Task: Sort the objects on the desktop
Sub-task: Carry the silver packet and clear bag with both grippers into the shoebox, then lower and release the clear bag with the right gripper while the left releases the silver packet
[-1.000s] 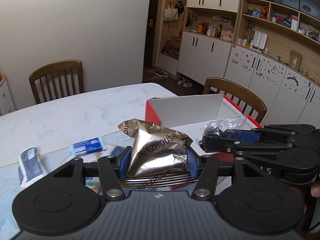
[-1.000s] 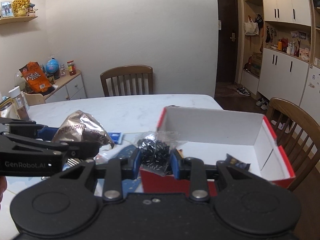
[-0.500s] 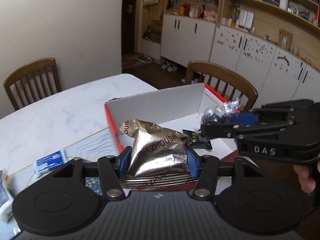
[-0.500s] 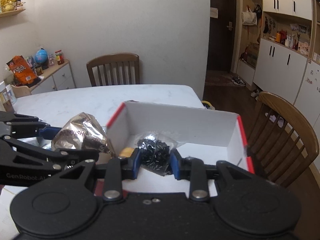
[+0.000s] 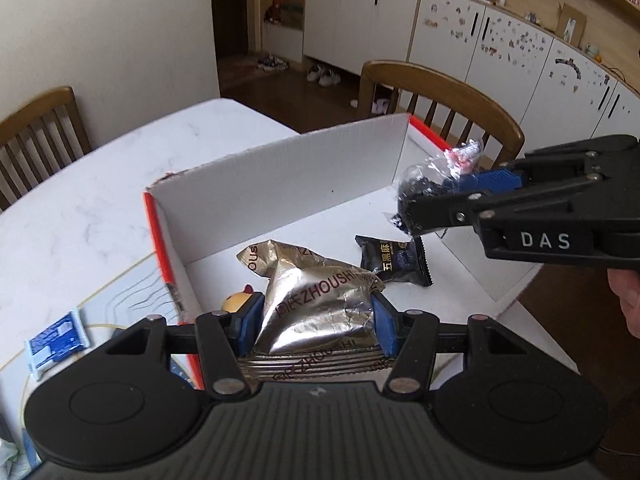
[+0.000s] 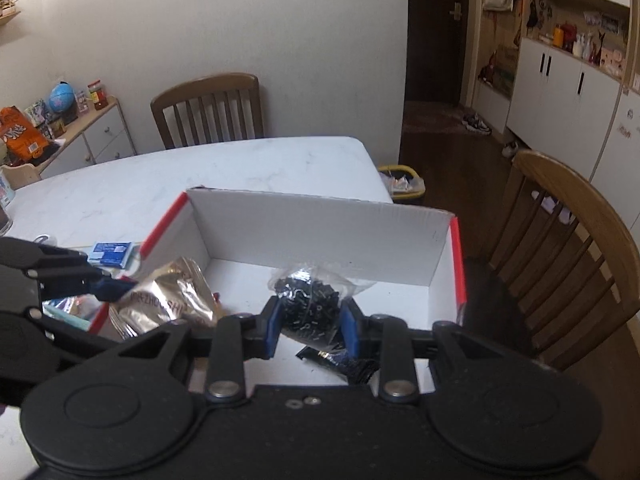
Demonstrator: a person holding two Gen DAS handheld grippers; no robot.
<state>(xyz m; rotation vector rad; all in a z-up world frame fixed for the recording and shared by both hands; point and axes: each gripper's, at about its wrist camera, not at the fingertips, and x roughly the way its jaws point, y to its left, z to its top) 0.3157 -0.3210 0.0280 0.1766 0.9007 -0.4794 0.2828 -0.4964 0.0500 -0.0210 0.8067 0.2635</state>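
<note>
Left gripper (image 5: pixel 316 326): blue fingers (image 5: pixel 251 326) clamped on a crinkled silver foil snack bag (image 5: pixel 320 312), held above the near left part of the open white box (image 5: pixel 280 184) with red edges. Right gripper (image 6: pixel 309 326): fingers closed on a clear plastic bag of small black parts (image 6: pixel 310 304), held over the box interior, right of the foil bag. On the box floor: a black snack packet (image 5: pixel 394 258) and a yellow toy (image 5: pixel 236 302), partly hidden behind the left finger. Box sits on the white marble tabletop (image 5: pixel 80 208); a blue-and-white packet (image 5: pixel 56 338) lies outside the box, left of it.
</note>
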